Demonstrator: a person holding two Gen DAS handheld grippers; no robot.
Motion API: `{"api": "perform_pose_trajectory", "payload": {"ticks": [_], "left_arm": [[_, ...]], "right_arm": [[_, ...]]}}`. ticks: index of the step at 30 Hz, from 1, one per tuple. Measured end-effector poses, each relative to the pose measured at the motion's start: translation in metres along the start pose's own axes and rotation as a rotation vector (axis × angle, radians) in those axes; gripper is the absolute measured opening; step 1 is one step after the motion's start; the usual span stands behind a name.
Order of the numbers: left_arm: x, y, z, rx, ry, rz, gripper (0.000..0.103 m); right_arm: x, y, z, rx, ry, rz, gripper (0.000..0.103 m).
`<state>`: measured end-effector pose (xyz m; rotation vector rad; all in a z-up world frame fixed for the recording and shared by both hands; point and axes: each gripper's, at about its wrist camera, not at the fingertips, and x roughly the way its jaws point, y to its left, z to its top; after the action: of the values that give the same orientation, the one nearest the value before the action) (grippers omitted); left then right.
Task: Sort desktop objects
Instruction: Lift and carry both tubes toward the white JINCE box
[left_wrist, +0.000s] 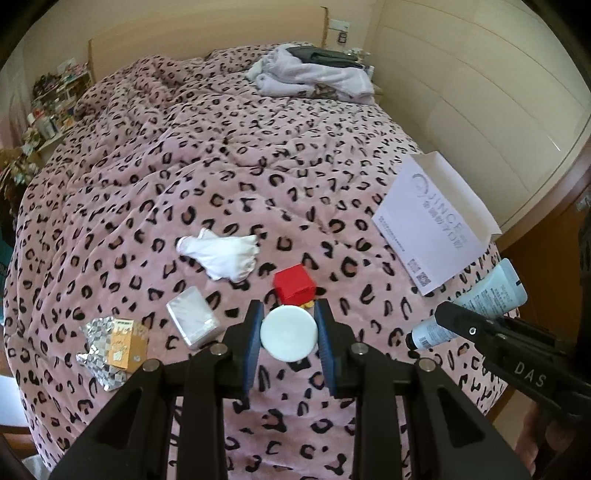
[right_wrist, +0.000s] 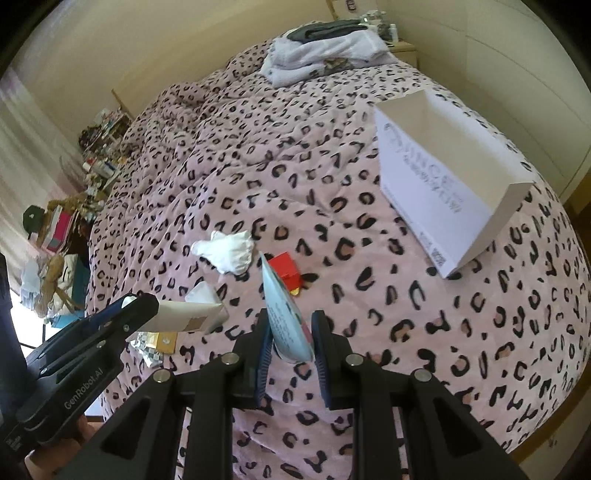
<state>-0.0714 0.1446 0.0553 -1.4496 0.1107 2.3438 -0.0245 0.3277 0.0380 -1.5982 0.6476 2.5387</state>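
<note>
Left gripper (left_wrist: 289, 334) clamps white jar (left_wrist: 289, 334) | right gripper (right_wrist: 288, 341) pinches blue tube (right_wrist: 286, 321), both above the bedspread (left_wrist: 221, 166) | risk: tube's thin edge slips before white box (right_wrist: 443, 177)

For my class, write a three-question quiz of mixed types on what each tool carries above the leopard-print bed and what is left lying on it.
1. True or false: the left tool is shut on a white cylindrical container.
2. Multiple choice: the right tool grips a
A. red box
B. light blue tube
C. white glove
3. Fill in: the open white box lies on the bedspread and looks ______ inside.

Key
1. True; its pads press on both sides of the container.
2. B; the red box and the white glove lie on the bedspread.
3. Empty.
</note>
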Motion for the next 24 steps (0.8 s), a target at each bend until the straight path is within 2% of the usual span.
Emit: {"api": "perform_pose_trajectory", "payload": {"ticks": [13,24], "left_arm": [[0.017,-0.066,0.022,0.086,0.008,-0.045,0.028],[0.026,-0.1,0.031,0.13,0.012,-0.064,0.028]], "right_arm": [[-0.021,-0.053,0.017,0.069,-0.039,-0.03,0.022],[-0.028,-0.083,0.02,0.114,-0.055,-0.043,0.022]]}}
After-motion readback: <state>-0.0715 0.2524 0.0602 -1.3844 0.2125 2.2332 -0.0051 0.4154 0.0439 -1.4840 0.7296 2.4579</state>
